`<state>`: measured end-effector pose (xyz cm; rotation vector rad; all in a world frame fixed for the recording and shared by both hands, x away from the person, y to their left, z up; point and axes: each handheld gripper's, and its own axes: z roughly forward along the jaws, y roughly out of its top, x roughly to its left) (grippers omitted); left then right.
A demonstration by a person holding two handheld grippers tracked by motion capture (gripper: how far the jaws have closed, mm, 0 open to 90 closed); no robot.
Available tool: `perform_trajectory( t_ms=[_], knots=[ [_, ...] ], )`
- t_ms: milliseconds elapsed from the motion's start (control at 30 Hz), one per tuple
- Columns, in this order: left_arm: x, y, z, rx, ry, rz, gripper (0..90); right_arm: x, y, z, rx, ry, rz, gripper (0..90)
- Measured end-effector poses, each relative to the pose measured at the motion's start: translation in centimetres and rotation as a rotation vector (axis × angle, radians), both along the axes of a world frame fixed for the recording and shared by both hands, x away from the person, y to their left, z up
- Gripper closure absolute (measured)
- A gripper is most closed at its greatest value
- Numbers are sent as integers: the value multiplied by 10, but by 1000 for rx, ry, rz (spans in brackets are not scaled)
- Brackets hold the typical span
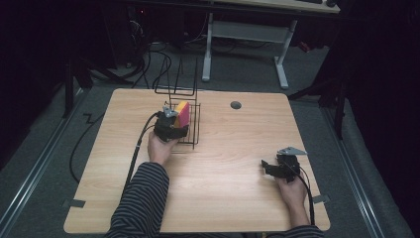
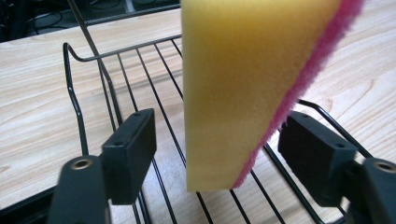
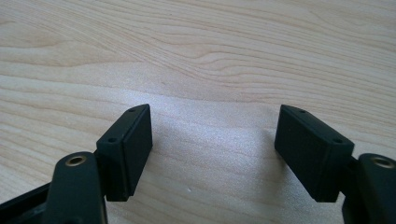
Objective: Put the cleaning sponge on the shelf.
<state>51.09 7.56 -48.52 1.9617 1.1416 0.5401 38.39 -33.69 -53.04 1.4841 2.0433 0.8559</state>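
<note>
From above, the left tool (image 1: 171, 126) sits at the wire rack (image 1: 193, 131) near the table's (image 1: 223, 168) far edge, where a sponge (image 1: 183, 114) stands upright. Left tool's view: jaws wide apart, the sponge between them, ungripped. Right tool (image 3: 212, 149) gapes empty.

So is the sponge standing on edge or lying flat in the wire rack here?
On edge. The sponge stands upright on the wire rack, its yellow face broad-side, pink layer along one side, between the left gripper's open jaws, neither touching it.
</note>
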Motion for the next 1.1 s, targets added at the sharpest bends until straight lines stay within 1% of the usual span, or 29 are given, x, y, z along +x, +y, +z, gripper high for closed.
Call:
perform_trajectory(
  t_ms=[33, 100, 167, 233, 267, 333, 467, 600, 667, 700, 733, 800, 1000, 1033, 1100],
  knots=[
    [-2, 1, 0, 0, -3, 0, 274, 0, 0, 0, 0, 0, 0, 280],
    [-8, 6, 1, -21, -10, 10, 264, 0, 0, 0, 0, 0, 0, 280],
    [-10, 8, 1, -24, -10, 11, 249, 0, 0, 0, 0, 0, 0, 280],
    [-15, 12, 2, -34, -8, 11, 240, 0, 0, 0, -1, 0, 1, 280],
    [-19, 14, 3, -44, -15, 14, 240, 0, 0, 0, -1, 0, 1, 280],
    [-26, 18, 5, -41, -22, 12, 238, 0, 0, 0, -1, 0, 1, 280],
    [-38, 27, 8, -58, -25, 13, 229, 0, 0, 0, -2, 0, 1, 280],
    [-50, 38, 10, -60, -32, 16, 227, 0, 0, 0, -2, 0, 1, 280],
    [-52, 40, 10, -58, -26, 14, 227, 0, 0, 0, -3, 0, 1, 280],
    [-54, 43, 12, -47, -21, 12, 216, 0, 0, 0, -3, 0, 1, 280],
    [-54, 43, 12, -47, -21, 12, 216, 0, 0, 0, -2, 0, 1, 280],
    [-58, 46, 14, -59, -36, 12, 227, 0, 0, 0, -3, 0, 1, 280],
    [-65, 53, 18, -85, -52, 22, 233, 0, 0, 0, -3, 0, 1, 280],
    [-66, 55, 20, -99, -54, 27, 235, 0, 0, 0, -3, 0, 1, 280],
    [-67, 57, 21, -101, -58, 30, 235, 0, 0, 0, -3, 0, 1, 280]
  ],
)
